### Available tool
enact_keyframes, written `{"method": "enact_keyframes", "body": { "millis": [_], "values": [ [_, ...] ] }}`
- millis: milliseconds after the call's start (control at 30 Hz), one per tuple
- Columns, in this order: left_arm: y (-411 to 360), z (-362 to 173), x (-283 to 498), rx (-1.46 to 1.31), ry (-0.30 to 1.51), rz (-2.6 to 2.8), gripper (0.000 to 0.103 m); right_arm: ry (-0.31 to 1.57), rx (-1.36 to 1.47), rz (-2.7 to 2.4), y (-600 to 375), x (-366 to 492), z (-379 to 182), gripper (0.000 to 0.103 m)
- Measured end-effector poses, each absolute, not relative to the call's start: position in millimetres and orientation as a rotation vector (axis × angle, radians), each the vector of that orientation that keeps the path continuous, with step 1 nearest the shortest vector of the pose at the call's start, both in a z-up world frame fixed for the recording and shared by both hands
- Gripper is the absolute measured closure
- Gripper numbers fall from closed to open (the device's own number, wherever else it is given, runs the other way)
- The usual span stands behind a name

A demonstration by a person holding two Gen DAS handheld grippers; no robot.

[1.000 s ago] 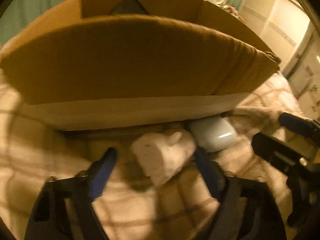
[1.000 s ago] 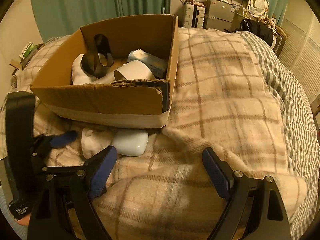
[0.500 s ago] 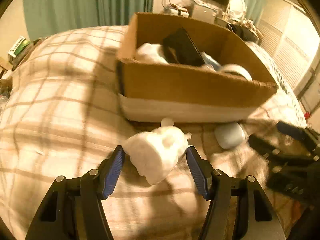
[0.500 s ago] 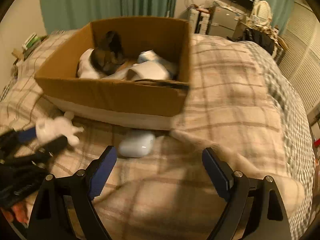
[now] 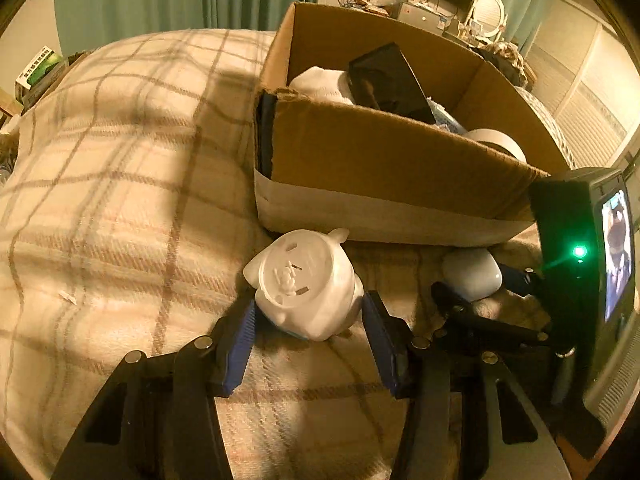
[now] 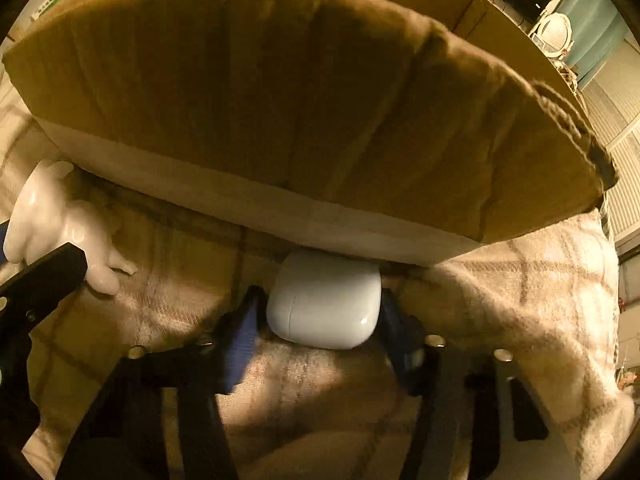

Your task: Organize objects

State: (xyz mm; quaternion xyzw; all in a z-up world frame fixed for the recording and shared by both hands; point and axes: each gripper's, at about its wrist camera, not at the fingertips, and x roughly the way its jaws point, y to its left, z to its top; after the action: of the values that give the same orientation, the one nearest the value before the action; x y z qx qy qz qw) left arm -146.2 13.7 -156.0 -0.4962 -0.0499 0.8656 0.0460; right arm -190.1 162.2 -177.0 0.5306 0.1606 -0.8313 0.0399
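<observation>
White pig (image 5: 306,286) now sits held in our closing left claw (image 5: 308,334), while our right claw (image 6: 316,334), newly dropped, closes around the case (image 6: 324,300), both next for the box (image 5: 384,160).

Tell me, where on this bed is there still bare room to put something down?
The widest free patch is the plaid blanket left of the cardboard box in the left wrist view. A smaller patch lies past the box's right corner. Along the box's front it is crowded: the white figurine, the white earbud case and both hand-held grippers sit there.
</observation>
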Motion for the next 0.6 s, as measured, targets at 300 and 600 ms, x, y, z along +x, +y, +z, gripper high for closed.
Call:
{"method": "enact_keyframes", "body": {
  "millis": [300, 600],
  "values": [
    [15.5, -147.1, -132.8, -1.491, -0.173, 2.623, 0.058, 0.222, 1.478, -2.571, 183.9, -146.0, -135.6, 0.053],
    [10.3, -132.9, -110.1, -1.434, -0.243, 2.605, 0.058, 0.142, 1.401, -2.561, 186.8, -109.4, -110.2, 0.053]
  ]
}}
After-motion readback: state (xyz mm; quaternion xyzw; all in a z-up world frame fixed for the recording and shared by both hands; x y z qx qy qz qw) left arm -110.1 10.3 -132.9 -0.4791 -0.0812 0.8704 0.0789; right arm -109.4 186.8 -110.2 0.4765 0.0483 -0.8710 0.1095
